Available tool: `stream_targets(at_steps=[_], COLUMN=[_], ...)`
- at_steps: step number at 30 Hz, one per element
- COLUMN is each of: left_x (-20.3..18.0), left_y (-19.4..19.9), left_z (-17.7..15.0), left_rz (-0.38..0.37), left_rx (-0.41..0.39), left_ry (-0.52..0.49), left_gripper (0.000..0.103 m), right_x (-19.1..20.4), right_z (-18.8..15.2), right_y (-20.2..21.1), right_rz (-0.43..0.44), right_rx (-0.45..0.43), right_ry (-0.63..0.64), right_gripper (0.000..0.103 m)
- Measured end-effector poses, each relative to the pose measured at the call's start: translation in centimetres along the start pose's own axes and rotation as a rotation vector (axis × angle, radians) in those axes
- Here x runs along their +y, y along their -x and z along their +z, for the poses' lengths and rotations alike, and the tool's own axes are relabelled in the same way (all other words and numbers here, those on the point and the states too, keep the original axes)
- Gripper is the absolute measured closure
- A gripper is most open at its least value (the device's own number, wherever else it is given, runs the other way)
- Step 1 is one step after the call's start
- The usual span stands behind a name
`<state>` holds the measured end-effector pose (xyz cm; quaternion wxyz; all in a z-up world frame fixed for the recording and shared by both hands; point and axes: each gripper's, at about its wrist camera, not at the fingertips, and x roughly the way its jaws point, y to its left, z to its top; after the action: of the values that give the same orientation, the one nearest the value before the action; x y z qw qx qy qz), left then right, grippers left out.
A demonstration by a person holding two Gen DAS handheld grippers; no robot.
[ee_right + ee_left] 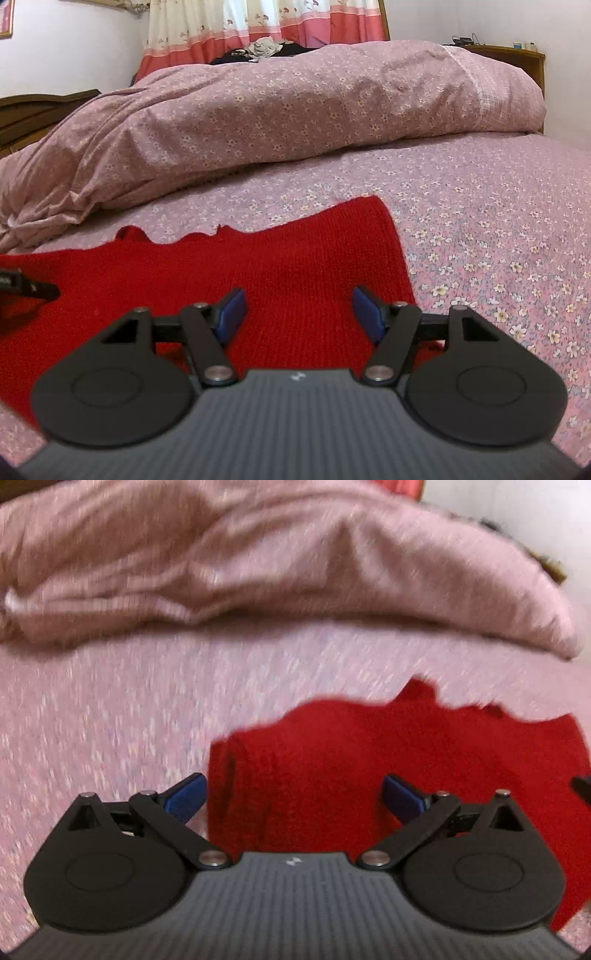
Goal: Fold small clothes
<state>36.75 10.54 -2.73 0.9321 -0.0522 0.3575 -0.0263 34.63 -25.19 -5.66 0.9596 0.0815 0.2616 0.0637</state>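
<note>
garment: red knit (207, 280), flat on the floral sheet (498, 229), near edge of the bed; far hem wavy, one corner at (373, 203)
left gripper (293, 797): jaws spread wide, nothing between the blue pads (184, 797); sits over the knit's left edge, left pad over sheet, right pad over red
right gripper (297, 314): jaws partly apart, empty; over the knit's right part, near its right edge
contact: view blurred on the left, pads probably clear of the cloth
duvet (258, 122): bunched pink heap across the bed behind the knit, well apart from it
background: curtain (258, 26), wooden headboard (33, 110)
</note>
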Motion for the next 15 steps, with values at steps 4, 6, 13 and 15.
stream_targets(at_steps=[4,6,13,15], left_x=[0.2,0.6,1.5,2.3], left_y=[2.8,3.0,4.1,4.8], left_z=[0.7,1.4,1.6,1.5], left_rz=[-0.084,-0.132,-0.086,-0.077], left_rx=[-0.148,-0.145,-0.121,-0.121], left_ry=[-0.003,0.044,0.127,0.151], left_gripper=[0.001,0.002,0.014,0.014], right_x=[0.2,0.3,0.1,-0.1], right_z=[-0.1,-0.2,-0.2,-0.1], right_y=[0.0,0.0,0.1,0.1], right_rz=[-0.001,-0.006,0.006,0.014], right_rx=[-0.006,-0.011,-0.011,-0.009], right_ry=[0.002,0.002,-0.009,-0.014], right_gripper=[0.037,0.037,0.036,0.036])
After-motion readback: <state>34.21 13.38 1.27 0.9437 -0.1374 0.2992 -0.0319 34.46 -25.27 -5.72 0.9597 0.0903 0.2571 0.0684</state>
